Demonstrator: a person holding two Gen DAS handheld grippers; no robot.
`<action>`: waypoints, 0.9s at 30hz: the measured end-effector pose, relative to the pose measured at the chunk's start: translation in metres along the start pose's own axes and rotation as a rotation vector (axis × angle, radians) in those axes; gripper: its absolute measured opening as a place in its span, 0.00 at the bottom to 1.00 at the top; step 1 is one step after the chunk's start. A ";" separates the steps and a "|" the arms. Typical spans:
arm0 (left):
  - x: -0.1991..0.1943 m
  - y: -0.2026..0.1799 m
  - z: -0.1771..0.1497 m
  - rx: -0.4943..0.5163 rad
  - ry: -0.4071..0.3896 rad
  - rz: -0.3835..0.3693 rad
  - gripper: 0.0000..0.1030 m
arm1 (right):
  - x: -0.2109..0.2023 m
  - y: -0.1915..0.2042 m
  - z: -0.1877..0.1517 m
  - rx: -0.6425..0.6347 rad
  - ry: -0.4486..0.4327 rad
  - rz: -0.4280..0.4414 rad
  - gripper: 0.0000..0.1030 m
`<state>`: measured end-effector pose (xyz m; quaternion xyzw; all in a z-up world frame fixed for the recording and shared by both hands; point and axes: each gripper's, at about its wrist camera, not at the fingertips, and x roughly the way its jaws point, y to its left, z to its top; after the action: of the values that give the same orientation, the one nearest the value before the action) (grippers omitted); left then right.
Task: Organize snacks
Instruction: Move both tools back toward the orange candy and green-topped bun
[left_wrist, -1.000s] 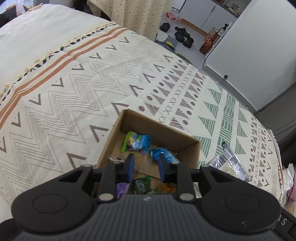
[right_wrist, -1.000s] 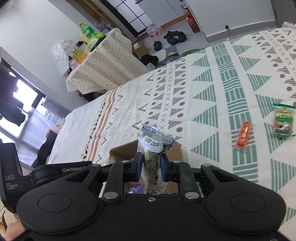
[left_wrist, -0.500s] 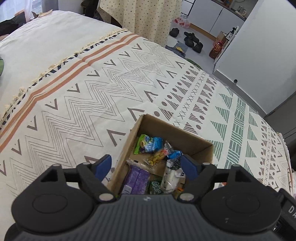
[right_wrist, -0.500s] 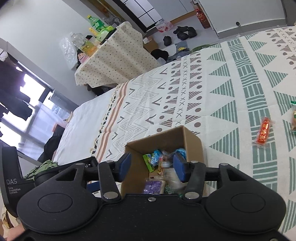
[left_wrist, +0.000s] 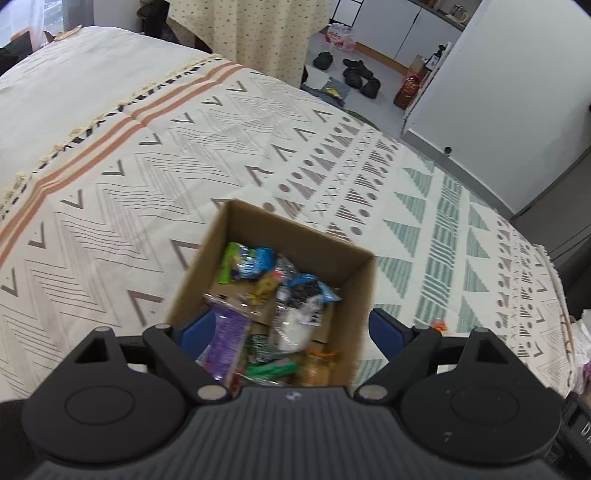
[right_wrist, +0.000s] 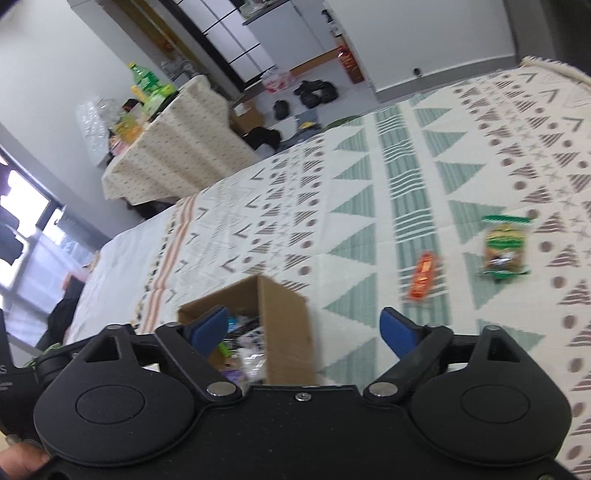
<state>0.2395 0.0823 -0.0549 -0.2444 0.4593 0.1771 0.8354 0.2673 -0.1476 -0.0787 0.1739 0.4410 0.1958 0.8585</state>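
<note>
The red snack (right_wrist: 423, 276) lies flat on the blanket (right_wrist: 369, 192) at about 1 o'clock from the right gripper (right_wrist: 306, 328), and the green-edged pack (right_wrist: 504, 248) lies just beyond it at 2 o'clock. Both look light, soft and crinkly, probably slippery film; a pinch across the narrow middle seems safest, gently, since the contents may crumble. Their print is too blurred to read. The box (left_wrist: 288, 273), at 12 o'clock under the left gripper (left_wrist: 291, 328), already holds a loose heap of packets. Both grippers gape wide and carry nothing. Only "DAS"-type lettering fragments show on the gripper bodies, not fully legible.
</note>
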 end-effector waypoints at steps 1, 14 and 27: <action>0.000 -0.003 -0.001 0.001 0.000 -0.005 0.87 | -0.001 -0.003 0.000 -0.002 0.000 -0.007 0.91; 0.006 -0.064 -0.016 0.170 0.048 -0.071 0.93 | -0.021 -0.051 0.000 0.046 -0.047 -0.113 1.00; 0.033 -0.104 -0.022 0.226 0.077 -0.111 0.94 | -0.023 -0.093 0.007 0.069 -0.054 -0.186 1.00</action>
<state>0.2959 -0.0127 -0.0674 -0.1804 0.4939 0.0680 0.8479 0.2777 -0.2402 -0.1033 0.1670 0.4384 0.0950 0.8780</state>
